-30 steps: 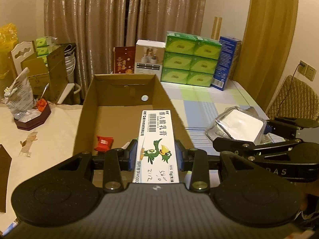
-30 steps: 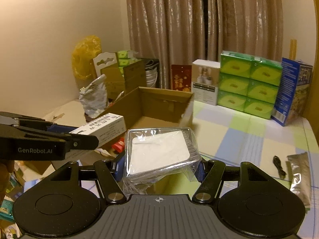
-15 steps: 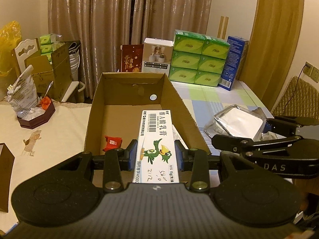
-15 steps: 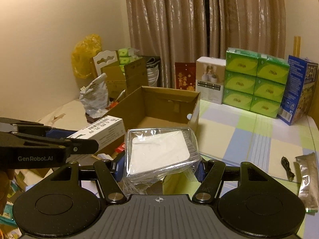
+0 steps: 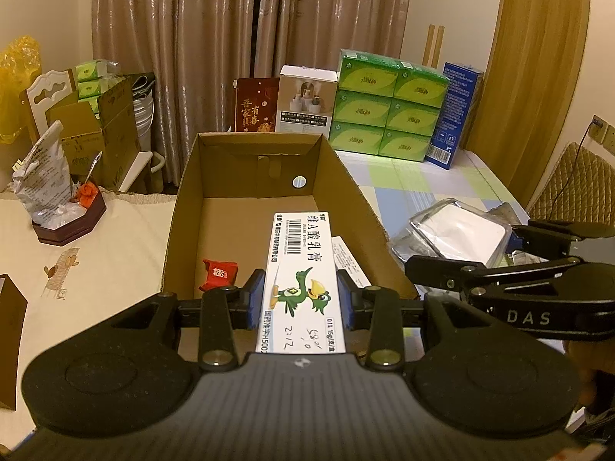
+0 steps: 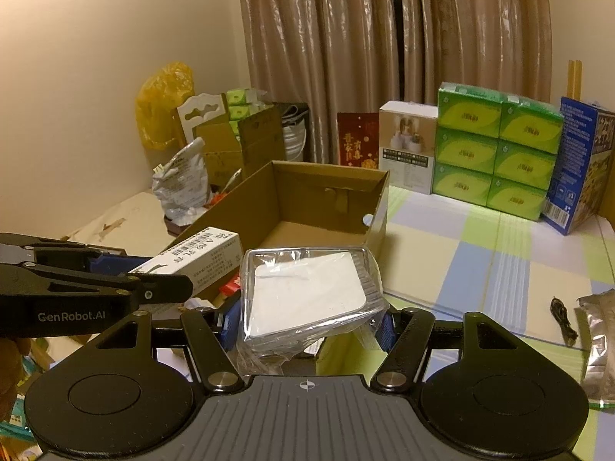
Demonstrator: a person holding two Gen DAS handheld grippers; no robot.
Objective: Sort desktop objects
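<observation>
1. Left wrist view: the left hand-held gripper (image 5: 301, 299) is closed on a white ointment carton (image 5: 301, 276), its blue pads pressing the two long sides. The carton points toward 12 o'clock, over the near end of the open cardboard box (image 5: 184, 207).
2. The right hand-held gripper (image 6: 305, 320) is clamped on a clear plastic packet with a white pad inside (image 6: 307, 292). It is held above the table (image 6: 442, 257), just outside the box's right wall, at about 3 o'clock of the carton.
3. Progress, as I judge it: a red sachet (image 5: 219, 273) already lies on the box floor at 9 o'clock of the carton, and a white item shows just beside the carton at 3 o'clock. Both held items are not yet released.
4. Left on the table: a small black cable (image 6: 563, 319) and a silver foil pouch (image 6: 599, 345), at 3 o'clock of the packet.
5. Around: green tissue packs (image 5: 388, 107) and a blue box (image 5: 455, 113) stand at 12 to 1 o'clock, well apart. Nothing blocks the drop; the two grippers are near each other and could knock.
</observation>
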